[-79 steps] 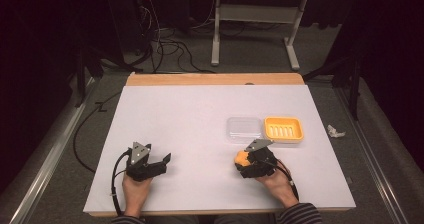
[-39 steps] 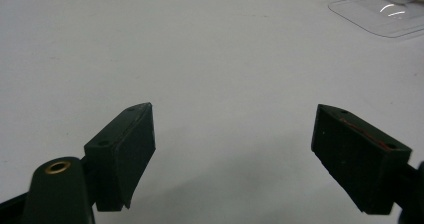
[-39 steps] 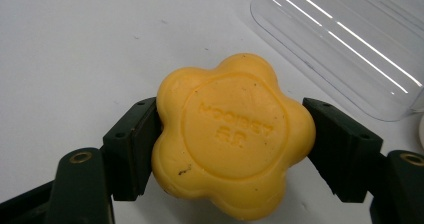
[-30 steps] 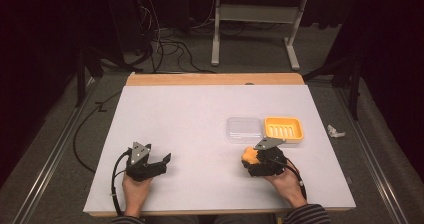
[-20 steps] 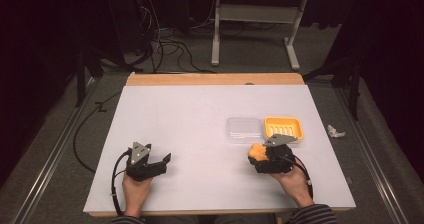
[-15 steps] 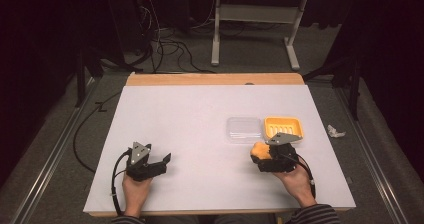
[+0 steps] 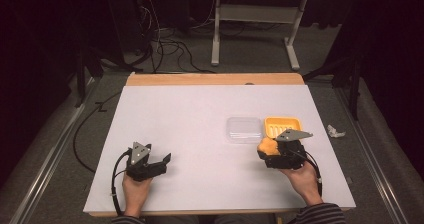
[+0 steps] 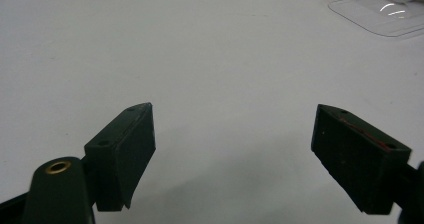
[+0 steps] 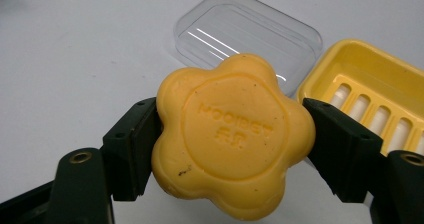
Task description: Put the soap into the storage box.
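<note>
Halfway, I judge: my right gripper (image 9: 232, 149) pinches the flower-shaped orange soap bar (image 9: 232, 144) beside the slotted yellow plastic tray (image 9: 372, 99), left gripper (image 8: 245, 154) spread idle.

**What the frames hide or cut off**

In the right gripper view, the flower-shaped soap (image 9: 234, 138) covers the near corner of the clear lid (image 9: 235, 31) and part of the yellow soap dish (image 9: 370, 79), whose far end runs off the right edge. The raised lettering on the soap is too soft to read. In the left gripper view, the clear lid (image 8: 382, 11) is clipped at the top right corner. In the high view, a small white scrap (image 7: 335, 131) right of the soap dish (image 7: 281, 125) is too small to identify
</note>
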Demonstrator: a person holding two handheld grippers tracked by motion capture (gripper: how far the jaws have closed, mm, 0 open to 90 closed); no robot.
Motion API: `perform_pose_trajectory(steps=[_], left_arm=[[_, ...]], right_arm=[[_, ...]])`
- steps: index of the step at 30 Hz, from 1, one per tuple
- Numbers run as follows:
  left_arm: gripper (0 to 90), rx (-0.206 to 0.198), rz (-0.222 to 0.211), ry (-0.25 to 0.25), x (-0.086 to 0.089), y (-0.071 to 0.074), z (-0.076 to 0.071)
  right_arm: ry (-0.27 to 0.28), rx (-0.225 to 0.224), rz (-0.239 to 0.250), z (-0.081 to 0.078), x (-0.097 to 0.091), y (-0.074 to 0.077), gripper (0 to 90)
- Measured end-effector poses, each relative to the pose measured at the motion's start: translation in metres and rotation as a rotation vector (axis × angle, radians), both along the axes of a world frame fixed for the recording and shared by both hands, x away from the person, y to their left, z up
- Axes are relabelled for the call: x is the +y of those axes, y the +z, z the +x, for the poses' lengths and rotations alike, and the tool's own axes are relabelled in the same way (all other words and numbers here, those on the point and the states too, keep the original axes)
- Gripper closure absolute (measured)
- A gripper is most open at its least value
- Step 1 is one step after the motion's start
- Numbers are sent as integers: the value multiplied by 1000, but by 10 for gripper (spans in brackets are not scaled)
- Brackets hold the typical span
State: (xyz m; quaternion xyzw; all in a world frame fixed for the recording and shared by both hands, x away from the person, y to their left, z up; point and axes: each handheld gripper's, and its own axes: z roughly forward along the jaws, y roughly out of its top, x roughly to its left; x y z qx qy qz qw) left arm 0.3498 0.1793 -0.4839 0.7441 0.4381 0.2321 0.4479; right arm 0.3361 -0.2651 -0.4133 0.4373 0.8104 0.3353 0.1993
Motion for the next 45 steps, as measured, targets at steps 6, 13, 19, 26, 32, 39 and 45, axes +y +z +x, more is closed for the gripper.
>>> perform_pose_trajectory(steps=[6, 13, 19, 26, 32, 39, 45], left_arm=[[181, -1, -1, 0, 0, 0, 0], [181, -1, -1, 1, 0, 0, 0], [182, 0, 1, 1, 0, 0, 0], [182, 0, 0, 1, 0, 0, 0], [182, 1, 1, 1, 0, 0, 0], [182, 1, 1, 1, 0, 0, 0], [182, 2, 1, 2, 0, 0, 0]], right_arm=[[-10, -6, 6, 1, -5, 3, 272], [-44, 0, 23, 4, -14, 6, 272], [-74, -2, 46, 7, -23, 9, 272], [-100, -5, 61, 13, -30, 13, 271], [-122, -9, 59, 19, -36, 16, 271], [-143, -7, 55, 26, -42, 19, 272], [-169, 3, 50, 34, -47, 17, 272]])
